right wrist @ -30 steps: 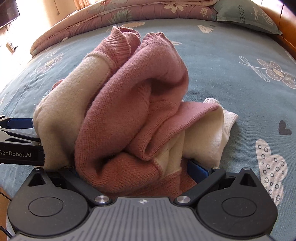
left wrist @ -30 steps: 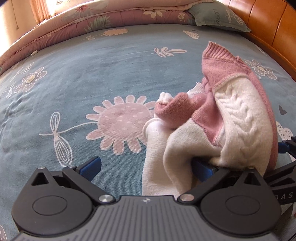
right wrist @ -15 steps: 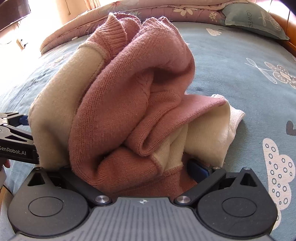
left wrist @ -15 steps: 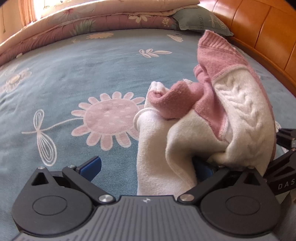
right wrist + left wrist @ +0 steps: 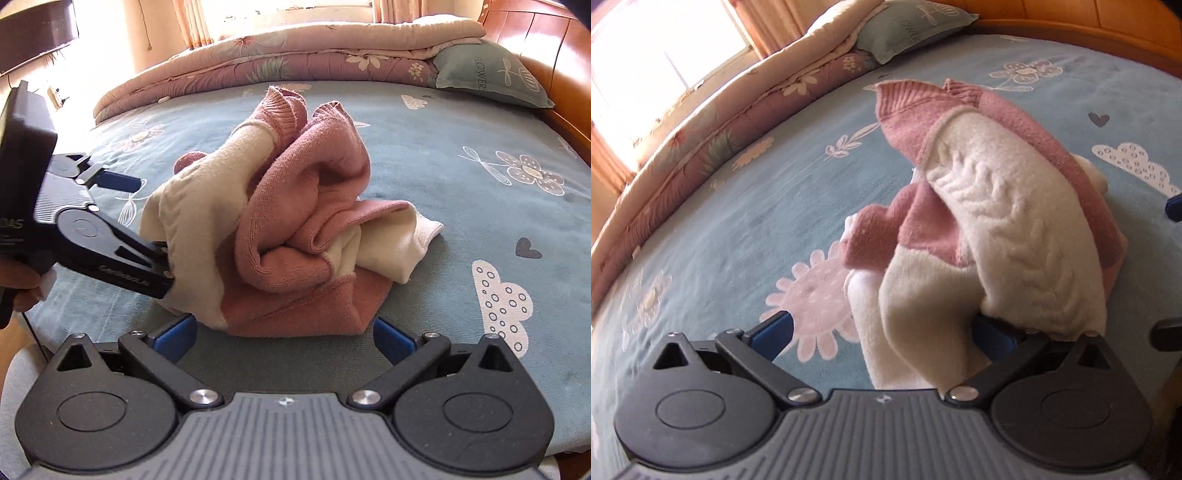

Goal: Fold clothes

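A pink and cream knitted sweater (image 5: 295,221) lies bunched in a heap on the blue flowered bed sheet (image 5: 461,184). It also shows in the left wrist view (image 5: 997,229). My left gripper (image 5: 882,332) is open wide, its fingers apart, with cream cloth lying between them and over the right finger. It appears from the side in the right wrist view (image 5: 147,229), touching the cream part. My right gripper (image 5: 282,336) is open and empty, just in front of the heap's near edge.
A folded pink quilt (image 5: 295,55) lies along the far side of the bed, with a teal pillow (image 5: 491,74) beside it. A wooden headboard (image 5: 546,48) runs along the right. Open sheet lies right of the sweater.
My right gripper has let go of the sweater and pulled back; the heap now rests on the bed. My left gripper has swung round and tilted.
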